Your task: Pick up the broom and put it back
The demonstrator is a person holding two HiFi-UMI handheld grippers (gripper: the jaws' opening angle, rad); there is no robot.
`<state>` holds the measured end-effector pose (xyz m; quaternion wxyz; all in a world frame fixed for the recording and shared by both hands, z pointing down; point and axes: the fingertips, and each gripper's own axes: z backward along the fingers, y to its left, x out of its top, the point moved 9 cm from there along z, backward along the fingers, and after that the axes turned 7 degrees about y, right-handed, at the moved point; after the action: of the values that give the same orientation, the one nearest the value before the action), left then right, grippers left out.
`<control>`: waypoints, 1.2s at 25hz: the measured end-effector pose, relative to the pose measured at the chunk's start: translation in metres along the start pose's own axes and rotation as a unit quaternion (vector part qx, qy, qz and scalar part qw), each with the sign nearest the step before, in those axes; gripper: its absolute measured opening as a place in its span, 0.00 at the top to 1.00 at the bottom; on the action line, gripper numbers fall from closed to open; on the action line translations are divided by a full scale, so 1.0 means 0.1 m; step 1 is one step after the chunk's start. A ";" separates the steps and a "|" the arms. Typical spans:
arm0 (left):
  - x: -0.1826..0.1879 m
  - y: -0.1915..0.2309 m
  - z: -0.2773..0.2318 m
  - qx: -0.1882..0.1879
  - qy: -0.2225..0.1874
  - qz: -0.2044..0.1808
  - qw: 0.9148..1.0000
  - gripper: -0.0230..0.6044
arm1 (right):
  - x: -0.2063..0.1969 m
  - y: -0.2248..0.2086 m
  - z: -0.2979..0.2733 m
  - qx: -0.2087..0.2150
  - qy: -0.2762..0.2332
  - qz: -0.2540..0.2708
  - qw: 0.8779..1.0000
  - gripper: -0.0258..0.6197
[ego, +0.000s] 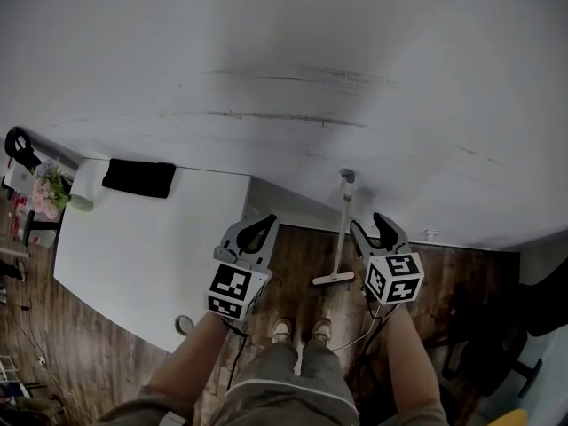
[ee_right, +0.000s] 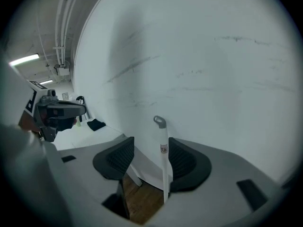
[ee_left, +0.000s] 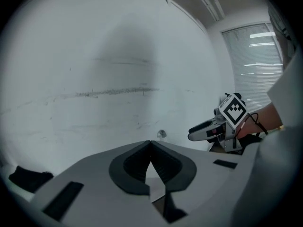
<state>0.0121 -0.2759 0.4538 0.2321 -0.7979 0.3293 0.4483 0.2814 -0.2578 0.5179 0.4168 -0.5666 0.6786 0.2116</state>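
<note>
- left gripper (ee_left: 150,144): jaws shut tip to tip, empty. Keep it clear.
- broom (ego: 343,229): leans upright on the far wall (ego: 284,78), head on the floor.
- right gripper (ee_right: 147,152): jaws wide, handle in the gap by the right pad. Centre it, then close squarely.

- broom (ego: 343,233): smooth white handle, slight gloss, possibly plastic or coated metal; grey plastic cap.
- floor (ego: 297,256): dark wood planks, low sheen.
- wall (ego: 284,60): matt white, scuffed with dark streaks.
- table (ego: 133,256): smooth matt white top.
- left gripper (ee_left: 150,144), right gripper (ee_right: 151,143): matt grey plastic shells, dark ribbed pads (ee_right: 184,162).
</note>
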 end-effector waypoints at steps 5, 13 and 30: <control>-0.44 -0.02 -0.34 0.001 0.025 0.026 0.999 0.94 | -0.38 -0.12 -0.51 0.006 0.022 0.000 1.000 0.58; -1.02 -0.09 -0.79 0.001 0.056 0.032 0.998 0.94 | -0.96 -0.35 -1.17 0.016 0.042 0.000 0.999 0.58; -1.46 -0.10 -0.99 -0.013 0.075 0.044 0.996 0.94 | -1.31 -0.38 -1.47 0.006 0.069 0.032 0.997 0.80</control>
<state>0.0191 -0.2890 0.6294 0.1763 -0.8172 0.3747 0.4010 0.2713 -0.3019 0.7129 0.3652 -0.5551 0.7249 0.1817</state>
